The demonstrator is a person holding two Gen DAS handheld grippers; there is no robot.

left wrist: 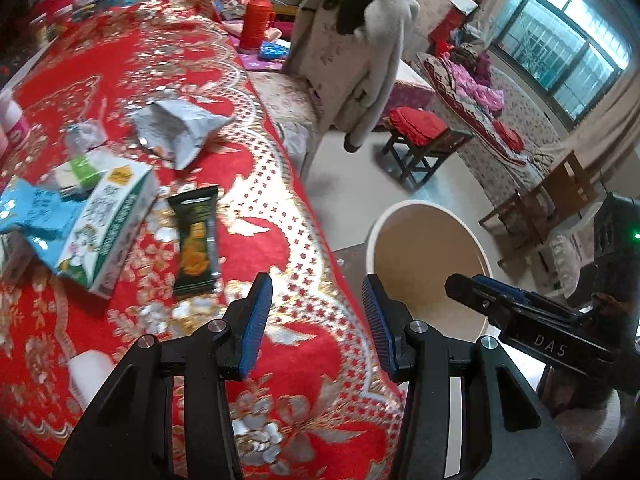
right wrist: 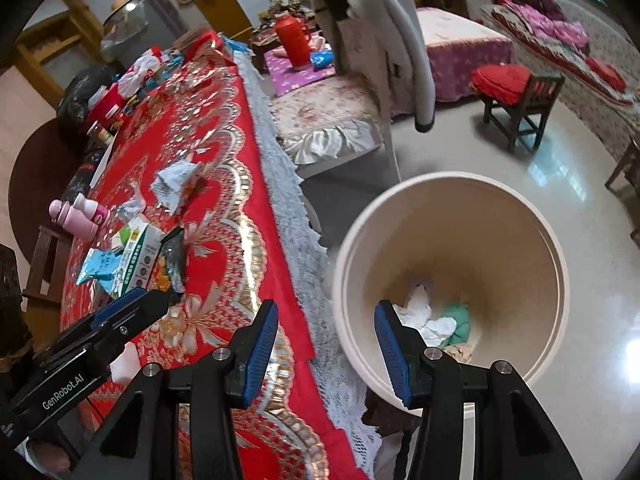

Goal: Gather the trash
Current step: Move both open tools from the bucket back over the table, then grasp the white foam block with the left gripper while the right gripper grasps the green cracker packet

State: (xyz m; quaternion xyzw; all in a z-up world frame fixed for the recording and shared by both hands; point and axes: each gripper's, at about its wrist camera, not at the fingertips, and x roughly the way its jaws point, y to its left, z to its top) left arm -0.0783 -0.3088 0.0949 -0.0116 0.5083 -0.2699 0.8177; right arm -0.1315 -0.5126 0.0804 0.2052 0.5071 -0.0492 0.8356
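Note:
A red and gold cloth covers the table (left wrist: pixel 168 64). On it lie a dark snack wrapper (left wrist: pixel 196 240), a green and white carton (left wrist: pixel 108 220), a blue packet (left wrist: pixel 32 208) and a torn silver bag (left wrist: pixel 180 128). A cream bin (right wrist: pixel 452 276) stands on the floor beside the table, with white and green trash (right wrist: pixel 432 320) inside. My left gripper (left wrist: pixel 318 324) is open and empty above the table's edge, near the wrapper. My right gripper (right wrist: pixel 326 348) is open and empty, between the table edge and the bin. The bin also shows in the left wrist view (left wrist: pixel 428 264).
A chair draped with a pale coat (left wrist: pixel 356 52) stands beyond the table. A small stool with a red cushion (left wrist: pixel 420 136) is on the floor. Pink bottles (right wrist: pixel 80 212) and clutter sit at the table's far side. A red thermos (right wrist: pixel 292 40) stands behind.

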